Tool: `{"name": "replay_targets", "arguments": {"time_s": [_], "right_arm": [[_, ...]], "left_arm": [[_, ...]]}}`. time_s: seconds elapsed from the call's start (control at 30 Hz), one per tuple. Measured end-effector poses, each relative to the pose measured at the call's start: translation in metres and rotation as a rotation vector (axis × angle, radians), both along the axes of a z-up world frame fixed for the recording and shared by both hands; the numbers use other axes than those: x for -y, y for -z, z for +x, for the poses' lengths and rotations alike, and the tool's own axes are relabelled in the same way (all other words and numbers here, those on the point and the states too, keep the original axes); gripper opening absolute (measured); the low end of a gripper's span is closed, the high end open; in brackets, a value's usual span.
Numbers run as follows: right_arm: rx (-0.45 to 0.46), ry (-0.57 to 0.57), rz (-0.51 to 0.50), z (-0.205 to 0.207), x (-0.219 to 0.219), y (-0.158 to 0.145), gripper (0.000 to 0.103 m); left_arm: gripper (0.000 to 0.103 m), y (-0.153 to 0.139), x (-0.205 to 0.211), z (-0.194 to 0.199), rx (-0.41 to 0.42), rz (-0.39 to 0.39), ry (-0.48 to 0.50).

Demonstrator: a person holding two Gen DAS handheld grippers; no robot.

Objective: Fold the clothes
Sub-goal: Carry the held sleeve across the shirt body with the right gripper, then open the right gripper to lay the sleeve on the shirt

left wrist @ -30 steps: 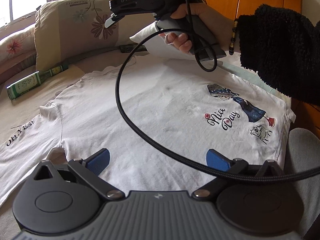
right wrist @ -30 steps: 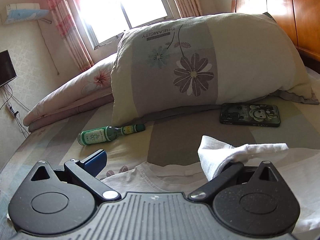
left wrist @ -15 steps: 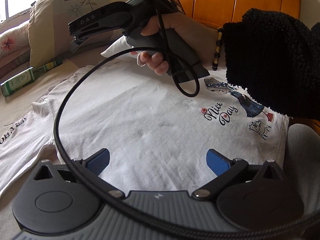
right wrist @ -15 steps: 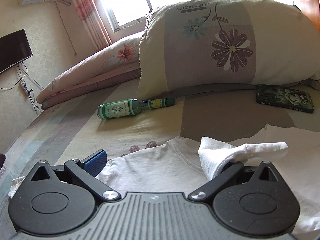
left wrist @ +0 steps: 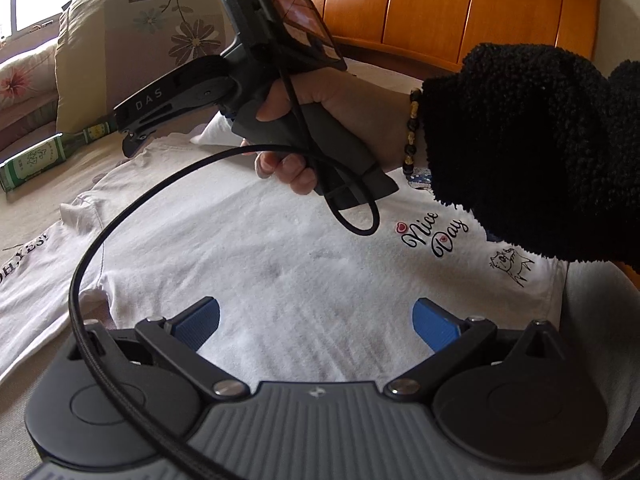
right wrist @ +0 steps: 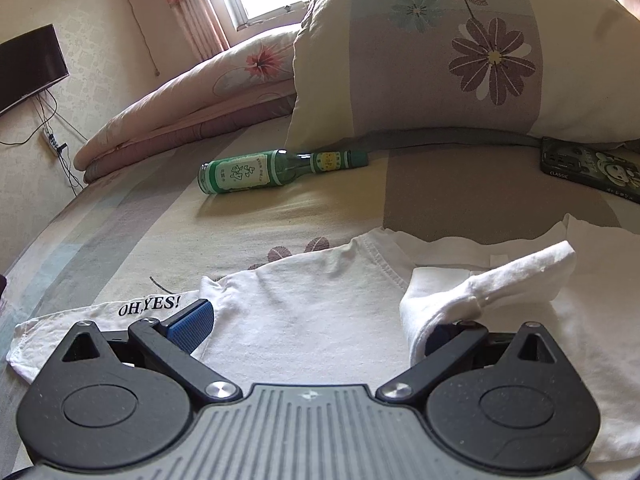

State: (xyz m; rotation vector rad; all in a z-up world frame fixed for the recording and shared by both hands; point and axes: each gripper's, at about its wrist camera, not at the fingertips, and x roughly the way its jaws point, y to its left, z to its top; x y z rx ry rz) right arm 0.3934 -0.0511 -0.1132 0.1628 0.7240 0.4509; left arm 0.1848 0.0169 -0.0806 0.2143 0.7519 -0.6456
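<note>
My left tool (left wrist: 316, 320) hangs over the lower body of the white T-shirt (left wrist: 280, 264), its blue pads set wide apart with nothing between them. The shirt lies spread flat on the bed (right wrist: 120, 216), chest print up; its hem edge runs just off my left tool's right side, and past that hem is a grey cloth I cannot identify. To the left of this tool one sleeve (left wrist: 28, 280) reaches out flat toward the bed's open striped cover, so there is free room on that side.

My right tool (right wrist: 316, 324) is ahead of the left one, over the collar end of the shirt. Its pads also stand wide apart, but the other sleeve (right wrist: 480, 292) is draped over its right finger, the cuff lifted and pointing away to the right; whether anything pinches that cloth I cannot tell. Beyond this tool the collar edge gives way to bare bed, then a green bottle (right wrist: 276, 170) lying on its side, a phone (right wrist: 592, 168) far right, and a flowered pillow (right wrist: 460, 60) closing off the back.

From the left tool's camera my right hand (left wrist: 332, 120) grips the handle with fingers curled, wrist level, a black fuzzy sleeve cuff (left wrist: 532, 148) and beaded bracelet (left wrist: 412, 128) behind it. A black cable (left wrist: 120, 224) loops from that handle across to my left tool. A wooden headboard (left wrist: 460, 12) borders the far right.
</note>
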Motion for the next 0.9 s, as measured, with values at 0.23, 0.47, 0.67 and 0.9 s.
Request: {"name": "replay_targets", "arguments": {"time_s": [0.23, 0.47, 0.67, 0.9], "right_arm": [[-0.068, -0.033, -0.011, -0.005, 0.003, 0.016, 0.103], [-0.097, 0.009, 0.042, -0.012, 0.045, 0.012, 0.103], [-0.082, 0.116, 0.148, 0.004, 0.059, 0.008, 0.103], [0.010, -0.097, 0.083, -0.004, 0.008, -0.006, 0.103]], "left_arm": [[0.102, 0.000, 0.001, 0.000, 0.000, -0.006, 0.000], [0.102, -0.003, 0.004, -0.004, 0.006, -0.015, 0.015], [0.102, -0.002, 0.016, -0.009, 0.013, -0.016, 0.049], [0.102, -0.004, 0.019, -0.014, 0.009, -0.020, 0.081]]}}
